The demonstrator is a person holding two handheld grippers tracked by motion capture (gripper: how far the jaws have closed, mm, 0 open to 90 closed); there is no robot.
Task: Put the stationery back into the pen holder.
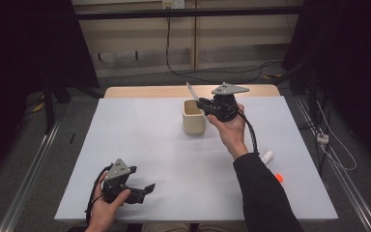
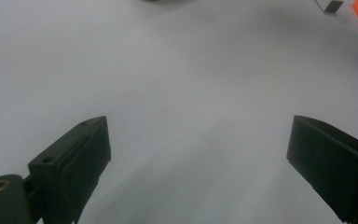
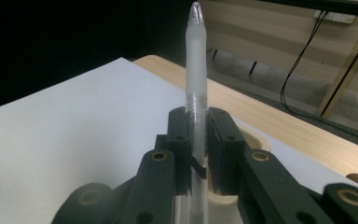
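Note:
A clear frosted pen (image 3: 196,70) stands upright between the jaws of my right gripper (image 3: 196,126), which is shut on it. In the high view that right gripper (image 1: 204,104) hovers over the rim of a cream cup (image 1: 193,118) at the table's back middle, with the pen (image 1: 192,90) slanting up and to the left. The cup's rim (image 3: 254,140) lies just under the jaws. My left gripper (image 1: 142,192) rests low near the front left of the table, open, with nothing between its fingers (image 2: 79,158).
A white marker (image 1: 267,156) and an orange-capped marker (image 1: 278,177) lie on the white table (image 1: 140,140) to the right of the forearm. A wooden strip (image 1: 145,91) runs along the table's back edge. Cables trail on the floor behind.

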